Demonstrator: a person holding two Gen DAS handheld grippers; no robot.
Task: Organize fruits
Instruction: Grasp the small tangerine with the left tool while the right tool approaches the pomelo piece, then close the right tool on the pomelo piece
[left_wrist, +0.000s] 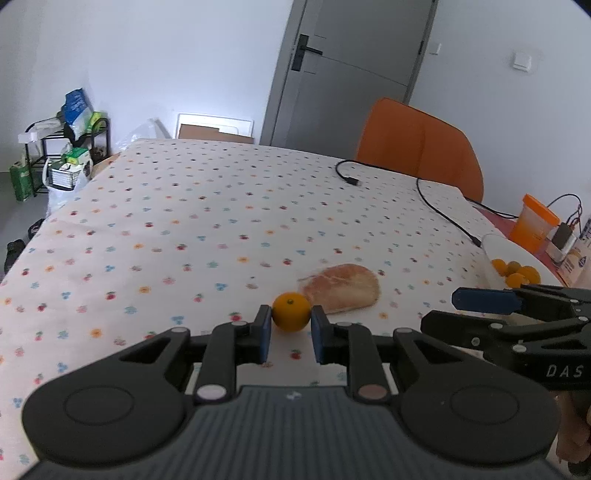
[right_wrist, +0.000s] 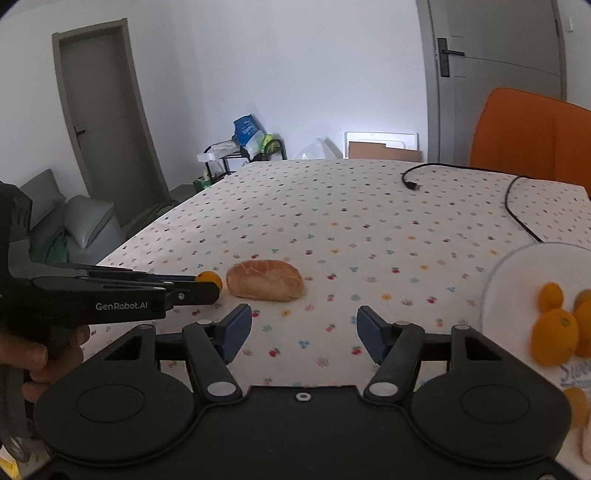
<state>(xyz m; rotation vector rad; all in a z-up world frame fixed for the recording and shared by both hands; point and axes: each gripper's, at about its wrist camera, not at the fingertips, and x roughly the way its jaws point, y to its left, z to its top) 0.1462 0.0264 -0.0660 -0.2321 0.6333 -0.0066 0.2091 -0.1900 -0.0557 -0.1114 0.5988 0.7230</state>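
On white plate (right_wrist: 517, 266), several oranges (right_wrist: 554, 334)

Orange (left_wrist: 291, 311) left of bread (left_wrist: 341, 287).

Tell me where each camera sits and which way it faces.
Left wrist: on the left gripper, facing across the table toward the grey door; its jaws flank an orange; the right gripper shows.
Right wrist: on the right gripper, jaws apart, facing the bread; a hand shows.
Shared: orange, bread, cable, plate of oranges, orange chair.
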